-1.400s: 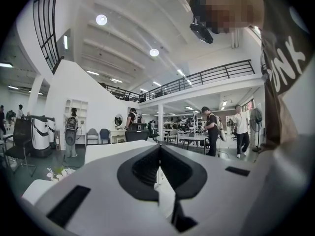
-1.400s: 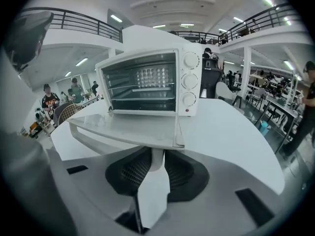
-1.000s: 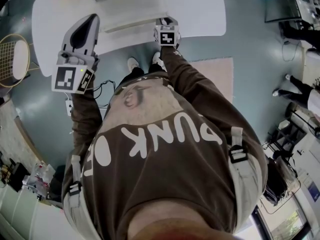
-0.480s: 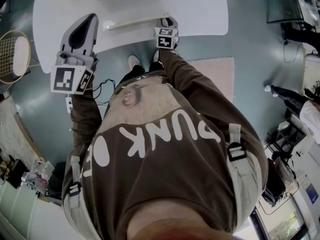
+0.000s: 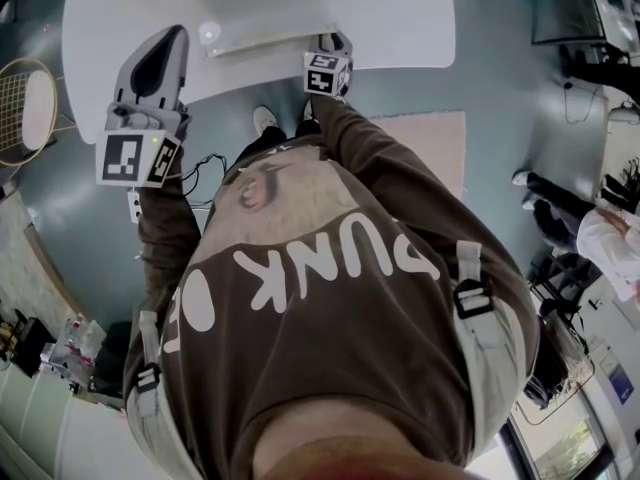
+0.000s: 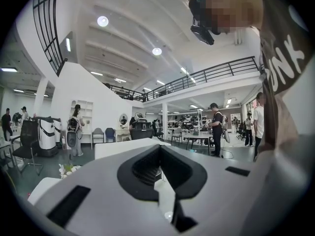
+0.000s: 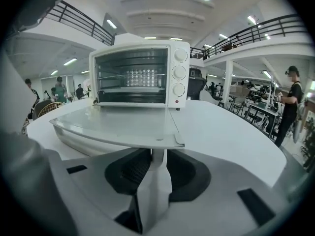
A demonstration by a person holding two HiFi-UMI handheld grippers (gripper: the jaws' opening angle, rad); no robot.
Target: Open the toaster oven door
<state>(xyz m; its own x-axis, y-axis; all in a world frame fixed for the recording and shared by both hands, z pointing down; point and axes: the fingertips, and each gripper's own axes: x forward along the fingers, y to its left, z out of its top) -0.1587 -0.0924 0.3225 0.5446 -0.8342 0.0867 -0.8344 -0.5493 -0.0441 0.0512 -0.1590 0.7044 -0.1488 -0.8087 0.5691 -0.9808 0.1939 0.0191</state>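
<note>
The white toaster oven (image 7: 140, 75) stands on the white table (image 7: 231, 132), three knobs on its right side. Its glass door (image 7: 118, 124) hangs fully open and lies flat toward me. My right gripper (image 7: 153, 154) sits just under the door's front edge, by the handle. Its jaws have just been opening and now stand slightly open, with that edge at their tips. In the head view the right gripper (image 5: 330, 40) is at the table's near edge, below the door (image 5: 265, 33). My left gripper (image 5: 170, 36) hovers level to the left, shut and empty.
The table's rim (image 5: 400, 18) curves away to the right. On the floor lie a racket (image 5: 25, 108) at the left, a power strip (image 5: 137, 208) near my feet and a pale rug (image 5: 430, 153). People (image 6: 216, 127), chairs and tables fill the hall beyond.
The right gripper tipped a little at the door's front edge. The door panel looks flatter and now reflects a lamp. The left gripper stayed where it was.
</note>
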